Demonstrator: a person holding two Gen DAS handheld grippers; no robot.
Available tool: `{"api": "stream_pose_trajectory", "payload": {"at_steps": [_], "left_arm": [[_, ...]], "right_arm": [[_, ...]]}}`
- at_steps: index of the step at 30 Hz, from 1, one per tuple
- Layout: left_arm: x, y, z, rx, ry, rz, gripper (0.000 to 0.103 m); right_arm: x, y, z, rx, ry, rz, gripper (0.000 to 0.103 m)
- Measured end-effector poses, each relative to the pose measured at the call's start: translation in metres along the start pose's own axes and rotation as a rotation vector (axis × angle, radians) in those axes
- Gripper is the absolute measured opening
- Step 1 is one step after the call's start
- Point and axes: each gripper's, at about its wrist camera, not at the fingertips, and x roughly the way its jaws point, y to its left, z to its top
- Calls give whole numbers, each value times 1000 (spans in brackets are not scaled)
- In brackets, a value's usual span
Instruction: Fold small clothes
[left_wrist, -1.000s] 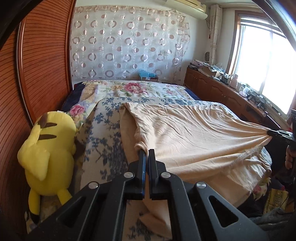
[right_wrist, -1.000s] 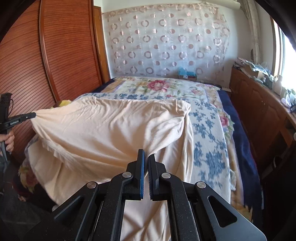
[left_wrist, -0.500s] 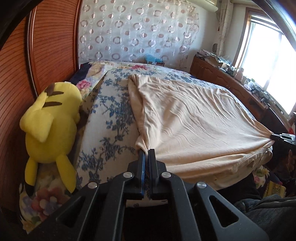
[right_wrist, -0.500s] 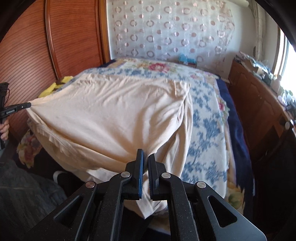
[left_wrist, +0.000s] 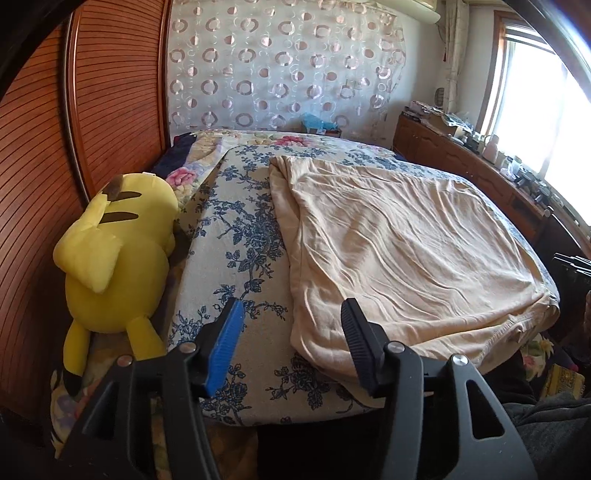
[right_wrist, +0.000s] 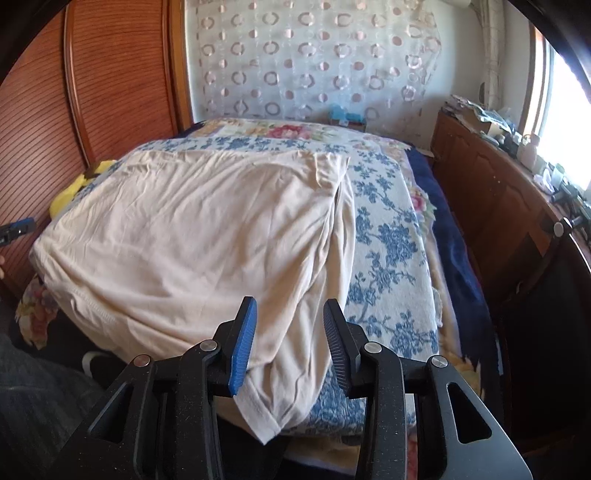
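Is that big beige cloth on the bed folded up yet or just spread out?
Spread out, mostly. The beige cotton garment lies flat across the blue-flowered bed cover, wrinkled, with one side strip turned under; no neat fold shows.

To your left a yellow plush toy (left_wrist: 114, 254) lies face down against the ribbed wooden wardrobe (left_wrist: 110, 99), resting on the bed's edge. The bed wears a blue floral bedspread (left_wrist: 240, 236) over a pink-flowered quilt (left_wrist: 284, 140). Behind it hangs a sheer curtain with ring patterns (right_wrist: 314, 62). On your right a wooden cabinet (right_wrist: 491, 192), cluttered on top, runs under the bright window (left_wrist: 546, 81). A small blue box (right_wrist: 343, 116) sits beyond the bed.
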Motion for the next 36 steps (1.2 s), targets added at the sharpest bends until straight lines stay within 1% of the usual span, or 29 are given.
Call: {"api": "stream_pose_trajectory", "payload": {"at_steps": [2, 8, 12, 13, 14, 18, 23, 29, 36], "left_arm": [[1, 1, 0, -7, -8, 14, 54], [6, 3, -4, -28, 8, 5, 54], [11, 1, -9, -31, 26, -7, 54], [12, 0, -9, -30, 31, -9, 54], [13, -2, -11, -30, 38, -14, 54], [17, -6, -15, -21, 54, -25, 54], [19, -10, -16, -8, 64, -30, 54], [21, -12, -17, -4, 69, -35, 54], [26, -15, -24, -9, 96, -50, 54]], "right_arm": [[6, 2, 3, 8, -7, 8, 38], [26, 14, 10, 15, -48, 32, 38], [41, 25, 12, 2, -36, 45, 38], [45, 28, 13, -4, -28, 50, 40], [48, 30, 13, -9, -22, 50, 46], [60, 38, 11, -29, 3, 61, 48], [78, 43, 4, -29, 59, 43, 49], [77, 48, 1, -40, 50, 34, 56], [75, 53, 2, -26, 67, -15, 60]]}}
